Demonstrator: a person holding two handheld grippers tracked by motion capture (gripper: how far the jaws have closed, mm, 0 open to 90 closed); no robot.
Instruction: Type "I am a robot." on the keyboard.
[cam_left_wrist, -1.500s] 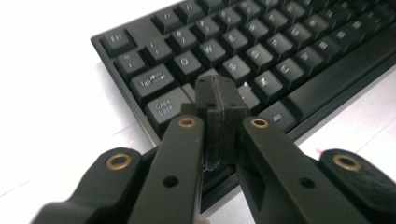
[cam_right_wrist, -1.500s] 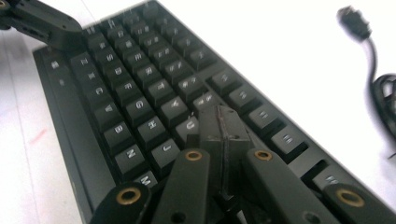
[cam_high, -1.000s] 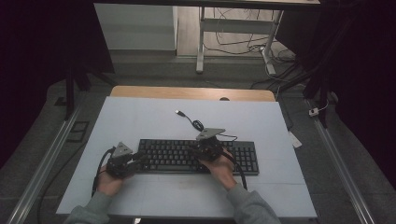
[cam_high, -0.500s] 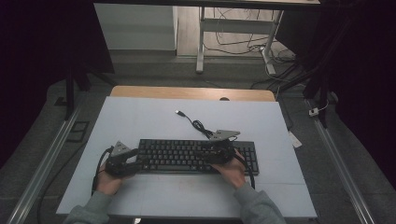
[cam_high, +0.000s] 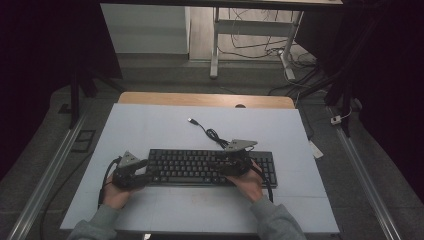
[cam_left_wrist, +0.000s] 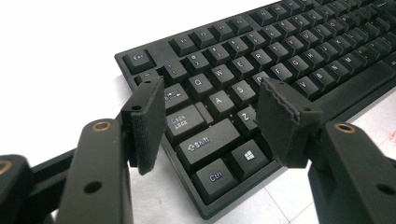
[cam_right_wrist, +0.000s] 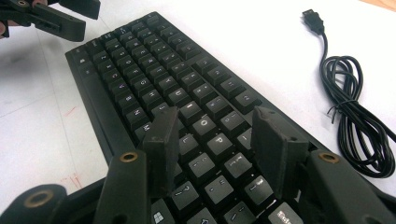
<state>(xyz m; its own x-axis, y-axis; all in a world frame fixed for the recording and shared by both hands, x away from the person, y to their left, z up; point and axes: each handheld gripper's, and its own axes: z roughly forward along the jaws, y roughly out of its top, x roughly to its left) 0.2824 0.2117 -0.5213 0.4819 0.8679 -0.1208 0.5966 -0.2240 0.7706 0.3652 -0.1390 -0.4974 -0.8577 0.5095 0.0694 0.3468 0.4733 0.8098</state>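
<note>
keyboard: black keyboard (cam_high: 210, 167) lies flat on the white table (cam_high: 150, 130), long side across the high view, near the person's edge.
keyboard, left end: in the left gripper view the Esc, Caps Lock, Shift and Ctrl corner (cam_left_wrist: 205, 154) sits right under the jaws.
keyboard, right part: in the right gripper view the letter rows around O, P and L (cam_right_wrist: 205, 140) lie under the jaws; the far end runs off toward the other gripper.
left gripper: left gripper (cam_high: 131, 172) sits at the keyboard's left end, held in the left hand (cam_high: 116, 192). Its jaws have just been opening and stand apart now. In its own view (cam_left_wrist: 210, 116) the pads hang over the corner keys and clamp nothing.
right gripper: right gripper (cam_high: 232, 162) is over the right part of the keyboard, right hand (cam_high: 247, 182) behind it. Its jaws have also just been opening. In its own view (cam_right_wrist: 215, 140) the pads straddle a few keys with a clear gap and nothing pinched; contact with the key tops cannot be told.
cable: coiled black cable (cam_high: 212, 134) with a USB plug (cam_high: 191, 120) lies on the table behind the keyboard, just beside its back edge; the coil (cam_right_wrist: 355, 130) lies loose, apart from both grippers.
table: white top, wooden strip (cam_high: 205, 100) along the far edge.
sleeves: grey sleeves (cam_high: 275, 222) come in from the bottom of the high view.
</note>
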